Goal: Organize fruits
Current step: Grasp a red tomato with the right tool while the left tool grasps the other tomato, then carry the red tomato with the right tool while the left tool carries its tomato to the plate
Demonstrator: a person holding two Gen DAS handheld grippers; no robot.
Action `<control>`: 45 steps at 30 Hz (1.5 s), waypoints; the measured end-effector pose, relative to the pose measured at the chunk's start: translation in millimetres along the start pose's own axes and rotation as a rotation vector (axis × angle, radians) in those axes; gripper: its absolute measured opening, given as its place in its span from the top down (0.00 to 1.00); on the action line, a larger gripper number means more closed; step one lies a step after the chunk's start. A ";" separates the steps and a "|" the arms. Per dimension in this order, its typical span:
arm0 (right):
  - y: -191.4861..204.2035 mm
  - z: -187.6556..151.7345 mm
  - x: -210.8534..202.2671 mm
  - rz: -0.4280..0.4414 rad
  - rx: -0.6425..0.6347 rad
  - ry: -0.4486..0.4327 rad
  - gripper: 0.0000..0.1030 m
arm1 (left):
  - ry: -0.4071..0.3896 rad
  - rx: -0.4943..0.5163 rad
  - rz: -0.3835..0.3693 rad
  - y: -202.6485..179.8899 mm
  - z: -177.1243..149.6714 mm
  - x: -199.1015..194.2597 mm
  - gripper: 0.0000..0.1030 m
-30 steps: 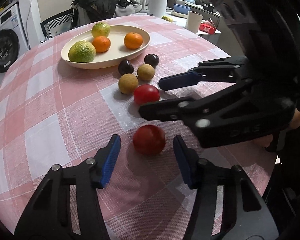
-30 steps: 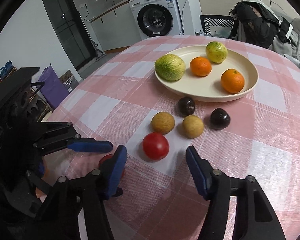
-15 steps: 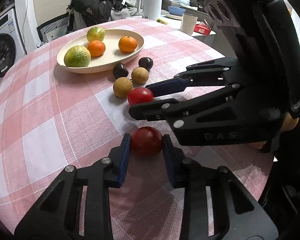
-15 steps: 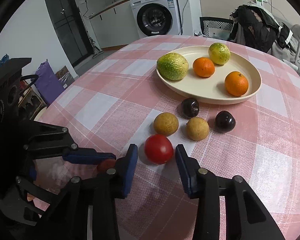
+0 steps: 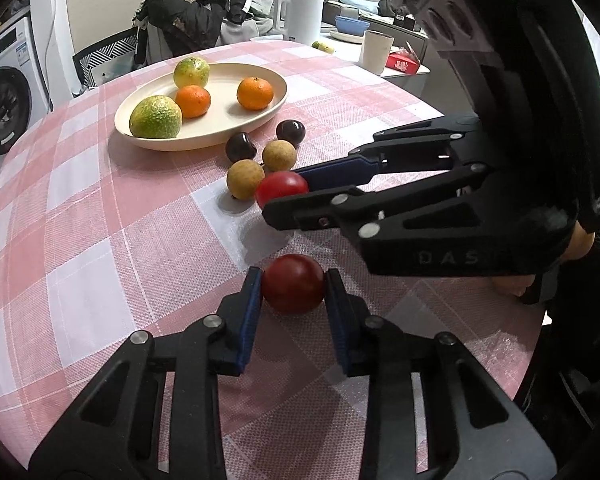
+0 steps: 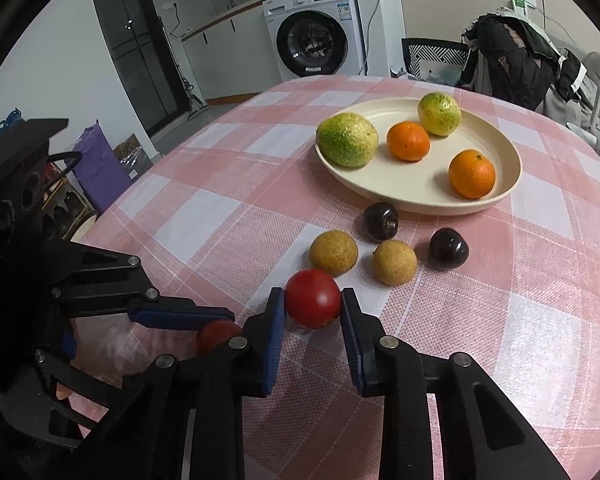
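Two red tomatoes sit pinched: near tomato (image 5: 293,284) in left claw (image 5: 293,289), far tomato (image 6: 313,298) in right claw (image 6: 312,312).

Both wrist views low and close over the table (image 5: 80,216), facing the plate (image 6: 508,168), each catching the other gripper.

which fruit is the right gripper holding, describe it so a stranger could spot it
Start at the cream oval plate on the pink checked tablecloth. Below it lie small loose fruits. Nearest is a glossy red tomato between the right gripper pads, touching a tan round fruit.
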State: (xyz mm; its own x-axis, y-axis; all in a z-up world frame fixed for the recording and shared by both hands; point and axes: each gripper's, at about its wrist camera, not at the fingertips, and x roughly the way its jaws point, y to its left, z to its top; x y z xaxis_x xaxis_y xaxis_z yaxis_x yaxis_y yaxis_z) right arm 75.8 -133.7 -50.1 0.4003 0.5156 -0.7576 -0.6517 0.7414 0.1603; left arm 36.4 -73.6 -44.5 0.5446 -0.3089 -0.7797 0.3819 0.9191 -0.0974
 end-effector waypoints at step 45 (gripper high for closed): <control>-57.9 25.1 -55.8 -0.043 0.177 -0.250 0.73 | -0.245 -0.226 0.151 59.0 71.5 -17.2 0.72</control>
State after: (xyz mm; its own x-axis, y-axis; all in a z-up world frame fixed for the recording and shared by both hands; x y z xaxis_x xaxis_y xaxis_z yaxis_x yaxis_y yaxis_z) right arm 107.4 -194.6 -1.2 0.5850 0.5558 -0.5906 -0.5175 0.8166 0.2558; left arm 102.9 -31.6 7.5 0.7556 -0.1898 -0.6270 0.1237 0.9812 -0.1480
